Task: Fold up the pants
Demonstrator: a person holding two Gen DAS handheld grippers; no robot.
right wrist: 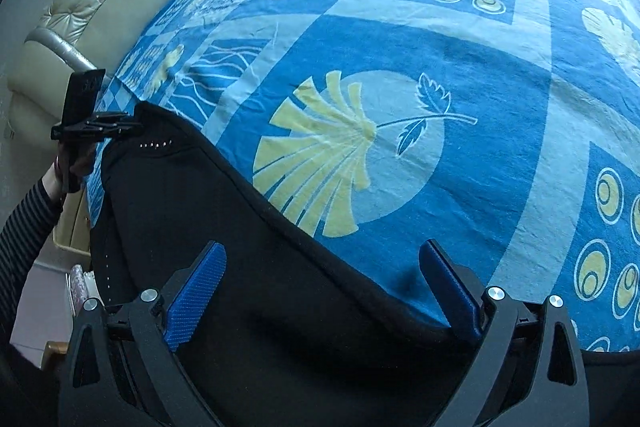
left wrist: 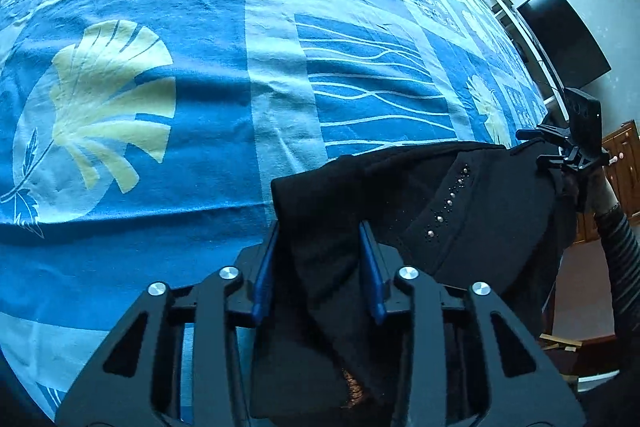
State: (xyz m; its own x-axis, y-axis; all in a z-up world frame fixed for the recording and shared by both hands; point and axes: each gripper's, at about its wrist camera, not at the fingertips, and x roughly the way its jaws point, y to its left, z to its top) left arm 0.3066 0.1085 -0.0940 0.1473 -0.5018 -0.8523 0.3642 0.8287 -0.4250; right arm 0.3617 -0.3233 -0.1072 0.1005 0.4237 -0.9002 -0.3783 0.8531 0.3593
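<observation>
Left wrist view: left gripper (left wrist: 320, 267), blue pads, is pinched narrow on a bunched edge of the black stretch-fabric pants (left wrist: 460, 211), which have a line of small rhinestone studs (left wrist: 448, 203) near the pocket. Cloth runs between both pads and hangs down under the gripper. At far right of that view the right gripper (left wrist: 560, 147) sits at the other end of the same top edge, w/ cloth rising up to it.

Right wrist view shows the right gripper's blue fingers (right wrist: 196, 291) set wide apart, black fabric lying across the gap. Can't tell from this angle whether the cloth is really clamped or just draped over the jaws. Left gripper (right wrist: 120, 125) appears at far left on the pants' edge.

Pants are held up between the two grippers at the near edge of the bed, partly over the blue bedsheet with pale yellow leaf prints (left wrist: 160, 107), rest dropping off the side. Sheet beyond is bare.

Progress, as I judge it: early. Garment is lifted, not yet laid flat; no fold visible. Left: spread on sheet, fold leg over leg, then fold lengthwise.
</observation>
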